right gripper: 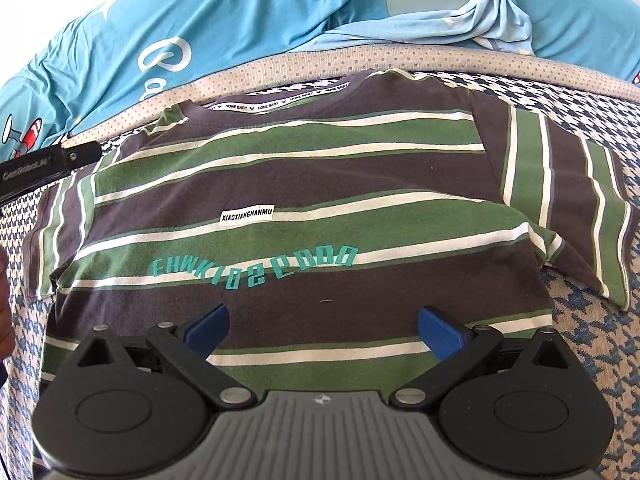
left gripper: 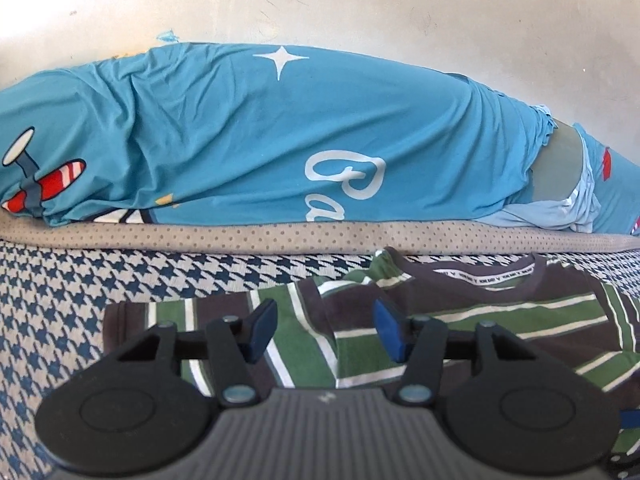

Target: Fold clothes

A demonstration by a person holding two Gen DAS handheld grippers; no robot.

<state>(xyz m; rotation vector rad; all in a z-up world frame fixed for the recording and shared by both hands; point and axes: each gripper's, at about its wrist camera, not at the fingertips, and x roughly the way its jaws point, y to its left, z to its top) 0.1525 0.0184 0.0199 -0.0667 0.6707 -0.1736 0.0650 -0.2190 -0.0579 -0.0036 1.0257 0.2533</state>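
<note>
Shirt [right gripper: 304,184] lies flat, collar at twelve; my left tongs [left gripper: 325,328] over sleeve, right tongs [right gripper: 322,330] over hem, both open, empty.

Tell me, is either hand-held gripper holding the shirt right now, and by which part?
Neither. The left hand-held gripper and right hand-held gripper are both open above the striped shirt, which lies flat with no fabric pinched.

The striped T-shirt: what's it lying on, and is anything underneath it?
The striped T-shirt lies flat on a blue-and-white houndstooth cover, which shows all round it. Whether anything lies beneath the shirt cannot be seen: the cloth hides it.
</note>
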